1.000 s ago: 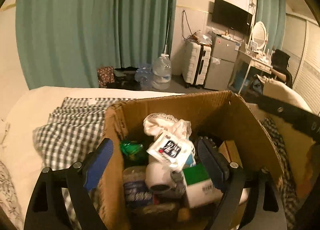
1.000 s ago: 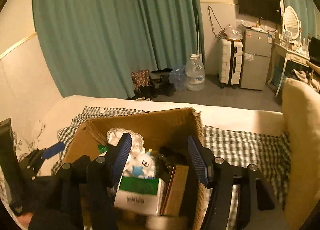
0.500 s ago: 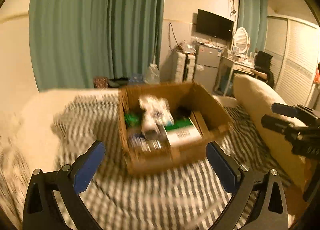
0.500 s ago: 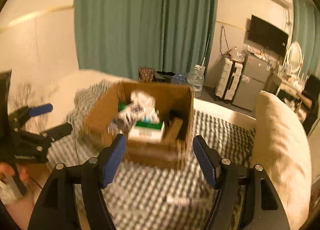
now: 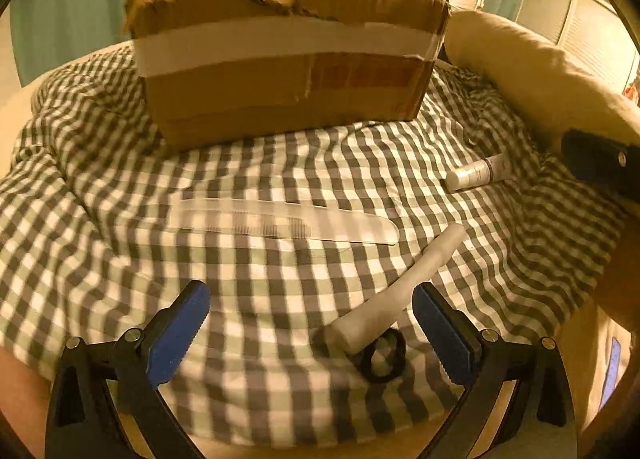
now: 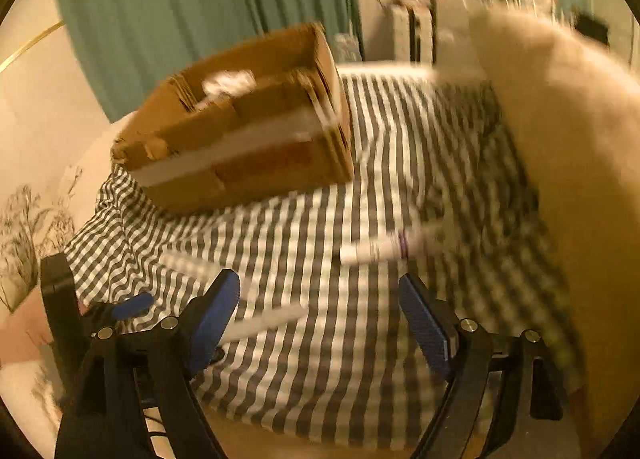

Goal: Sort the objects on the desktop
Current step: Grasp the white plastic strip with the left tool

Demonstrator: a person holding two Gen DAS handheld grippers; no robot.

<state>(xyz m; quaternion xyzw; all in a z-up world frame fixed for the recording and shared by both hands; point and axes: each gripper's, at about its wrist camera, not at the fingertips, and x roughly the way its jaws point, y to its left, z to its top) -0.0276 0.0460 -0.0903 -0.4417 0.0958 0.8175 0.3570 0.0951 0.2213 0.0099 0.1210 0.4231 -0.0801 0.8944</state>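
Observation:
A cardboard box (image 5: pixel 288 59) full of small items stands on the checked cloth (image 5: pixel 120 163). In front of it lie a translucent flat strip (image 5: pixel 288 219), a long white stick-like object (image 5: pixel 404 291), a black ring (image 5: pixel 382 355) and a small white tube (image 5: pixel 476 173). My left gripper (image 5: pixel 310 311) hangs open low over the cloth; the stick's near end and the ring lie beside its right finger, untouched. In the blurred right wrist view, my right gripper (image 6: pixel 320 299) has its jaws opening, with nothing between them, short of the white tube (image 6: pixel 380 249). The box (image 6: pixel 240 127) is far left there.
A large cream pillow (image 5: pixel 540 67) lines the right side of the cloth and fills the right wrist view's right side (image 6: pixel 560 119). Green curtains (image 6: pixel 180 19) hang behind the box. The left gripper (image 6: pixel 132 305) shows at the right wrist view's lower left.
Both grippers have drawn back from over the box and sunk toward the cloth. The box now shows its taped side. Both pairs of jaws stand wider than before.

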